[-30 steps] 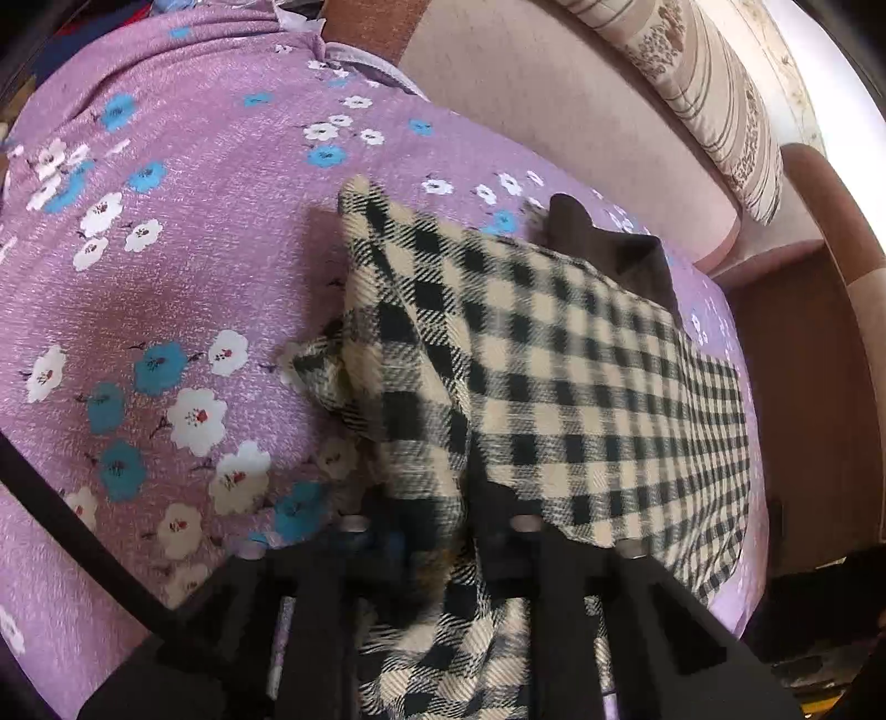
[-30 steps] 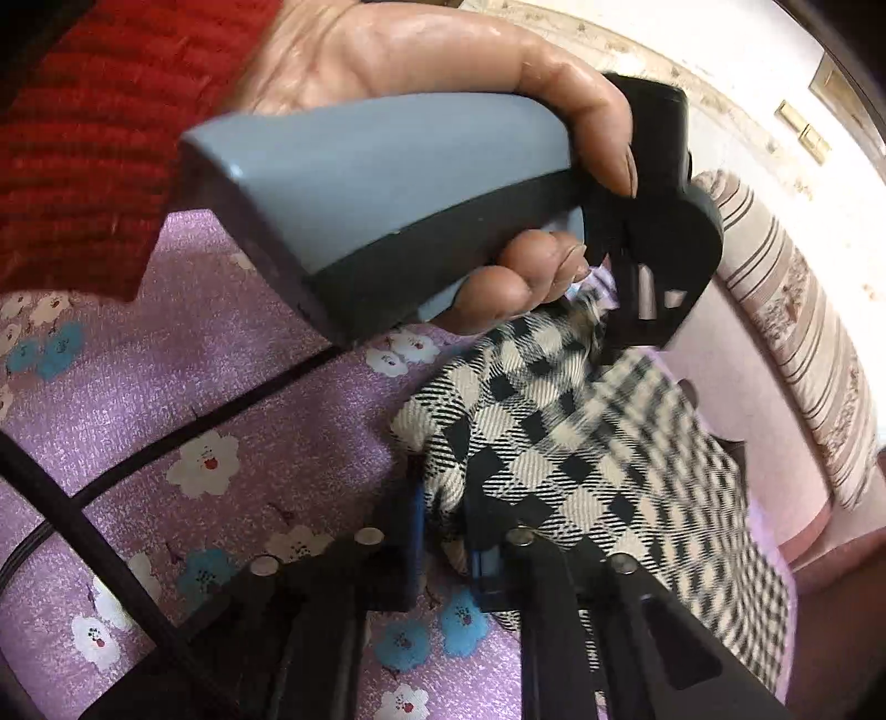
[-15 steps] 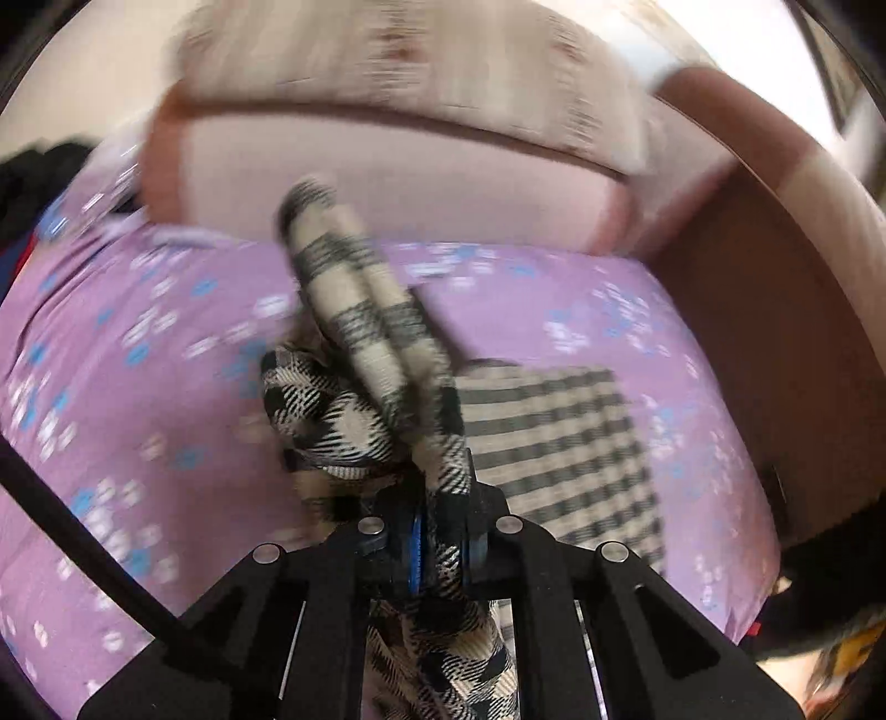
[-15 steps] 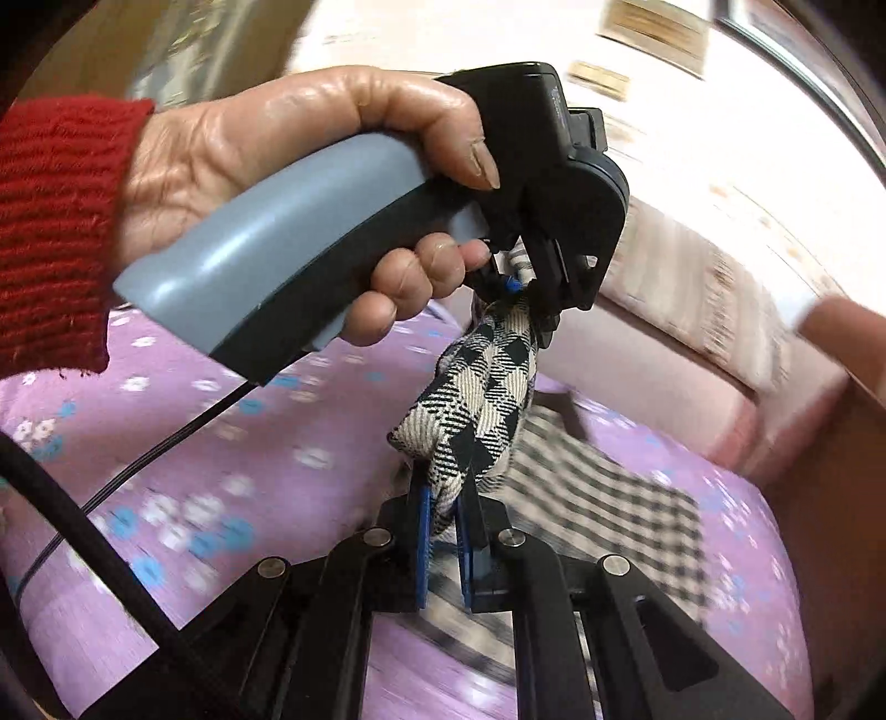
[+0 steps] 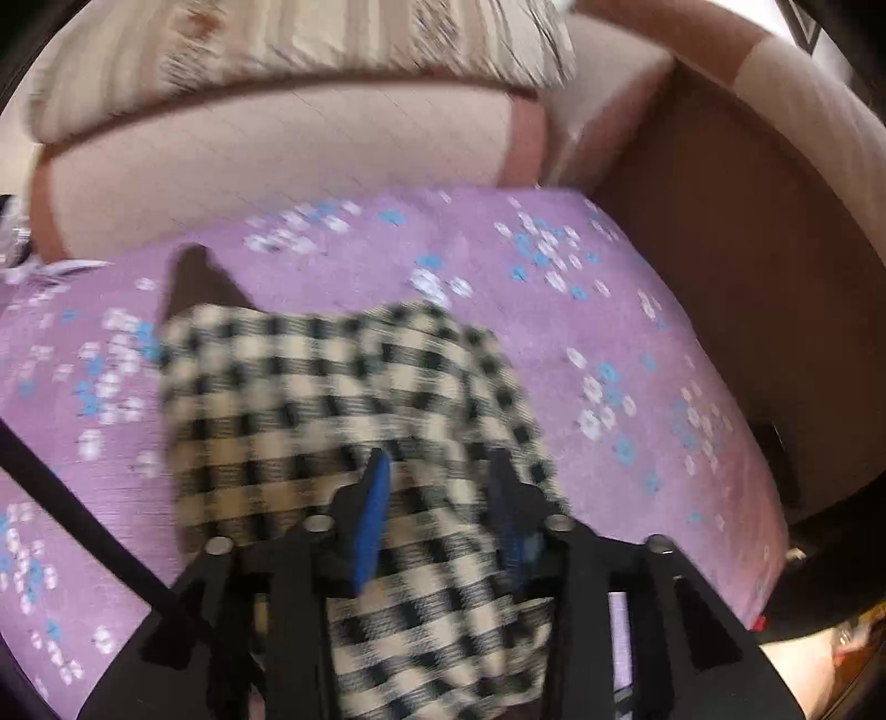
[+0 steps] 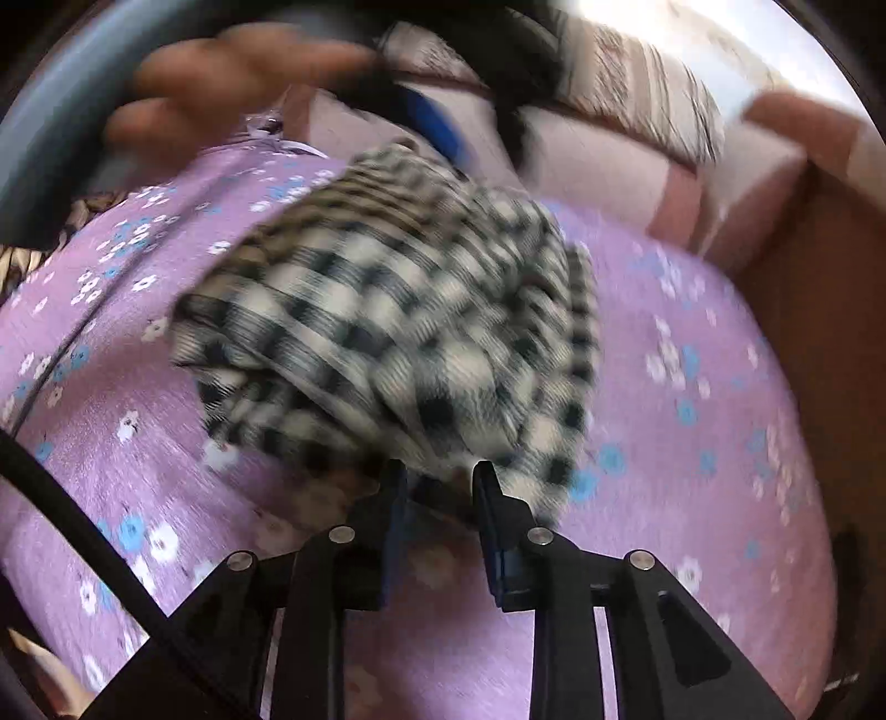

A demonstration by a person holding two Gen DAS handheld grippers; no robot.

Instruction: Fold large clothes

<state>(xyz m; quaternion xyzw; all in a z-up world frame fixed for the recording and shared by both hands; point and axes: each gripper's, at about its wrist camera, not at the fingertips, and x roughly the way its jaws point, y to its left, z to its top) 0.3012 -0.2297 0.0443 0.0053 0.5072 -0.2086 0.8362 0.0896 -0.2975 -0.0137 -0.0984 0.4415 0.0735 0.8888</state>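
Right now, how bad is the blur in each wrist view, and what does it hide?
Left wrist view: smeared; the checked garment and striped cushion streak, though the left gripper stays sharp, jaws opening. Right wrist view: worse; the hand at top is a smudge, the right gripper crisp, jaws opening. Fisheye bends the purple floral cover.

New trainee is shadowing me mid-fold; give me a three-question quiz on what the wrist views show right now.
1. True or false: the checked garment lies on a plain white sheet.
2. The left tongs are: A) clamped on a cushion, B) opening with checked cloth between them, C) out of view.
3. What lies behind the purple floral cover?

Key: 1 false, the cover is purple with flowers. 2 B. 3 a sofa backrest with a striped cushion.
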